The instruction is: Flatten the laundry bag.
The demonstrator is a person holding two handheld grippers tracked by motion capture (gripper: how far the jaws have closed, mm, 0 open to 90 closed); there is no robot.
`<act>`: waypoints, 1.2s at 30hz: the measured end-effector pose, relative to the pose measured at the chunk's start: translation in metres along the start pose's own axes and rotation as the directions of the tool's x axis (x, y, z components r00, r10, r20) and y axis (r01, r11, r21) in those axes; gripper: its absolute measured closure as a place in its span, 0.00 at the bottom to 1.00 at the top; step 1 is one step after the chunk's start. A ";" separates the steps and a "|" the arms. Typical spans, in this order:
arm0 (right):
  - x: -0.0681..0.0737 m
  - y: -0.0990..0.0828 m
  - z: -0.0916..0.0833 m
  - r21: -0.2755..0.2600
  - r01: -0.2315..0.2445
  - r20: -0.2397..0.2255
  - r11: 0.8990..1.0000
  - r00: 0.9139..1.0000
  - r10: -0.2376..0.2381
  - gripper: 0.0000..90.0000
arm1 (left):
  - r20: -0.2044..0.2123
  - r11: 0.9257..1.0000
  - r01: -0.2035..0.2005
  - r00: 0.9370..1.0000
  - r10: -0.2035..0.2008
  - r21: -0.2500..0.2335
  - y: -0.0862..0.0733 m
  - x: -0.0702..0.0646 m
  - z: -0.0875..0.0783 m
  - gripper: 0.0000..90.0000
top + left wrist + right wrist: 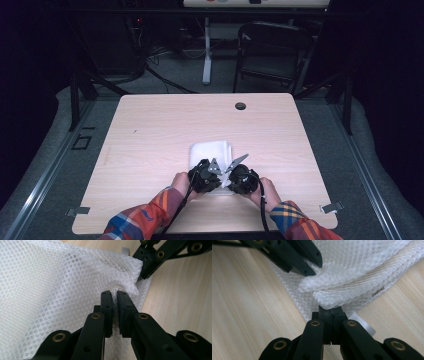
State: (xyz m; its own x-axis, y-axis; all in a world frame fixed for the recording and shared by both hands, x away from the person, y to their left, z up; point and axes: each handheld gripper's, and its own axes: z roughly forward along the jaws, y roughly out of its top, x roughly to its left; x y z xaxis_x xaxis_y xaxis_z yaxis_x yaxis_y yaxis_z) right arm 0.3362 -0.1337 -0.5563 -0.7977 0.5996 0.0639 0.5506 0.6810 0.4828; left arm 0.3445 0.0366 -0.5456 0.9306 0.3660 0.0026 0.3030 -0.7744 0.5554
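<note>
Two grippers, left gripper [214,171] and right gripper [231,171], each pinch the near edge of the white mesh cloth [210,151] at lower centre of the worktop [150,140], side by side, cloth extending away upward.

A pale wooden table [150,150] with a round cable hole [240,106] stands on grey carpet [370,165]; beyond it, 1 dark folding chair [272,50], a white desk leg [206,50] and loose cables [160,75] in dim light
</note>
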 end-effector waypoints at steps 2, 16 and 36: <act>0.000 0.000 -0.001 0.010 0.011 0.007 1.000 1.000 -0.011 1.00 | -0.008 1.000 0.003 1.000 -0.003 -0.005 0.000 0.001 -0.003 0.94; -0.001 0.001 -0.001 0.021 0.028 0.013 0.999 1.000 -0.028 1.00 | -0.073 0.998 0.025 0.997 -0.030 -0.059 -0.002 0.003 -0.026 0.93; -0.001 -0.001 -0.001 0.006 0.039 0.007 0.999 0.999 -0.039 1.00 | -0.122 0.994 0.074 0.989 -0.083 -0.082 -0.014 0.007 -0.051 0.93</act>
State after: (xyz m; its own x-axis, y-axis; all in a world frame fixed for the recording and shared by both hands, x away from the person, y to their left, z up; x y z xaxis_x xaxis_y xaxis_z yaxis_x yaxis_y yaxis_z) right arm 0.3361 -0.1356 -0.5558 -0.8170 0.5753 0.0385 0.5202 0.7067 0.4796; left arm 0.3363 0.0765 -0.5108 0.8699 0.4898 0.0581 0.3530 -0.7006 0.6201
